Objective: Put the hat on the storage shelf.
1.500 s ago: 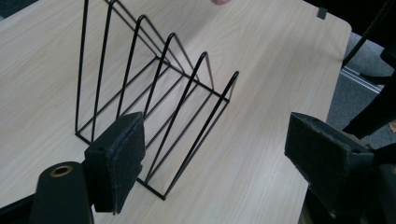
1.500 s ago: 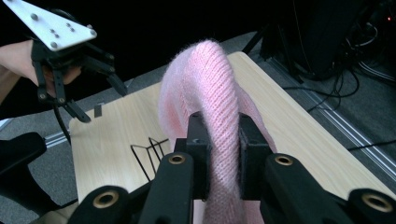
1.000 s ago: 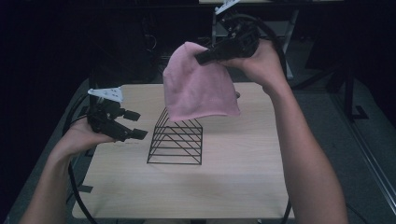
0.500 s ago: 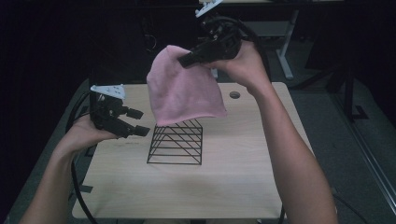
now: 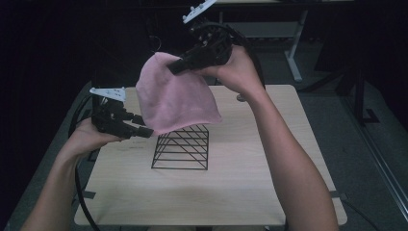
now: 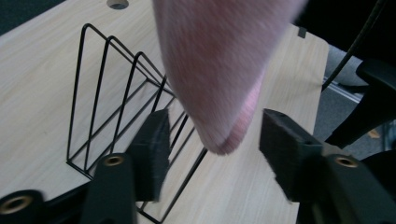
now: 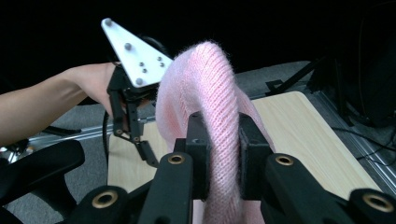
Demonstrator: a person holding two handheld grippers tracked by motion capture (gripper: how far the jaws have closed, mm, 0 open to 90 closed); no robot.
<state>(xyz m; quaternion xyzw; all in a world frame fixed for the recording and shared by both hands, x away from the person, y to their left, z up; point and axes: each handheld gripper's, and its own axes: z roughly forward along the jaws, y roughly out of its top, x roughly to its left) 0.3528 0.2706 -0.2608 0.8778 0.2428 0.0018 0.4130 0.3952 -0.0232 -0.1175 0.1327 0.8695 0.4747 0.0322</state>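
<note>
Right gripper [image 7: 219, 154] jaws clamped tight on a bunched fold of the pink knit cloth [image 5: 175, 98], holding it up in the air above the desk [image 5: 250, 192]. Cloth hangs down over the black wire rack [image 5: 182, 149]. Left gripper [image 6: 212, 140] jaws part open and have just been closing; the cloth's lower tip dangles between the pads, not pinched yet. Rack stands mid-desk, left gripper just beside it.
</note>
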